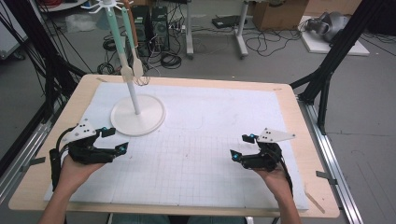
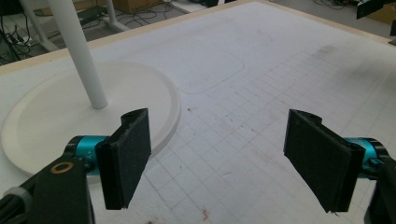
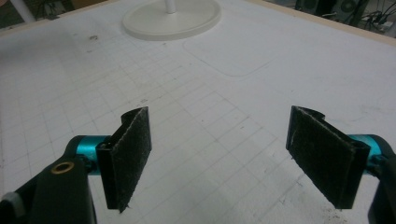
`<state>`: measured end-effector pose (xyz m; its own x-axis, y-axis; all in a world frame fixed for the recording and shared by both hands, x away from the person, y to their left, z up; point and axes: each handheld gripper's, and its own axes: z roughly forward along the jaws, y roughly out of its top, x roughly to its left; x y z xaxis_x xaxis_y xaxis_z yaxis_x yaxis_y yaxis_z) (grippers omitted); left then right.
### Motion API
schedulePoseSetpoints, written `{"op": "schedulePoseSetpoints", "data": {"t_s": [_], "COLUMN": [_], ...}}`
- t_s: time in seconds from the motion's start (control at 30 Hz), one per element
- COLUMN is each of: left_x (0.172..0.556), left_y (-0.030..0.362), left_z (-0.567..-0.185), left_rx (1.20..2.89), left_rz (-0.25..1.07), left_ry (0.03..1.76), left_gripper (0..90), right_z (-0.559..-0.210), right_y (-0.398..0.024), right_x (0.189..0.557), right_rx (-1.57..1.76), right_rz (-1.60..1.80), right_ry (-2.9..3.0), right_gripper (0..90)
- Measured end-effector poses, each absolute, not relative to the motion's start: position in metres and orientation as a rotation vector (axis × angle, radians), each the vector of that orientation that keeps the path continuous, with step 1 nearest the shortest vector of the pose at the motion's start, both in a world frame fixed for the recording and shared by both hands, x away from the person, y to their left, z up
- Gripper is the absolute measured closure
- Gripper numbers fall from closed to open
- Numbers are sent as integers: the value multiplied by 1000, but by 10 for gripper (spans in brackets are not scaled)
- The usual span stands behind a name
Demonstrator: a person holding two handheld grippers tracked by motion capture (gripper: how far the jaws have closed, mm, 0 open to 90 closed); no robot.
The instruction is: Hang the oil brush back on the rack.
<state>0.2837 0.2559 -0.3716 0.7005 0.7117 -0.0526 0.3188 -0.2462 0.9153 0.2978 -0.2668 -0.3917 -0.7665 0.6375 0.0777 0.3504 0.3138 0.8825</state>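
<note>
High view had your left gripper (image 1: 115,140) and right gripper (image 1: 242,146) both wide open and empty, the utensil stand (image 1: 137,113) ahead of the left; you needed a straight, level approach.

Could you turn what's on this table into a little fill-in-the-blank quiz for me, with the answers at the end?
1. The left gripper and the right gripper both have their jaws ____.
2. The round stand base lies nearer the ____ gripper.
3. A spatula and other utensils ____ from the top of the pole.
4. Each jaw's inner face carries a ____ pad.

Missing words: open; left; hang; black
</note>
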Motion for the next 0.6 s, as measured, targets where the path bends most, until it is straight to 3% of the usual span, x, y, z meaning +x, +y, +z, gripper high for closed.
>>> {"op": "schedulePoseSetpoints", "data": {"t_s": [0.6], "left_x": [278], "left_y": [257], "left_z": [-387], "left_rx": [1844], "left_rz": [466], "left_ry": [821], "left_gripper": [233], "right_z": [-399], "right_y": [-268], "right_x": [301], "right_rx": [901], "right_rz": [1439], "right_ry": [2305], "right_gripper": [210]}}
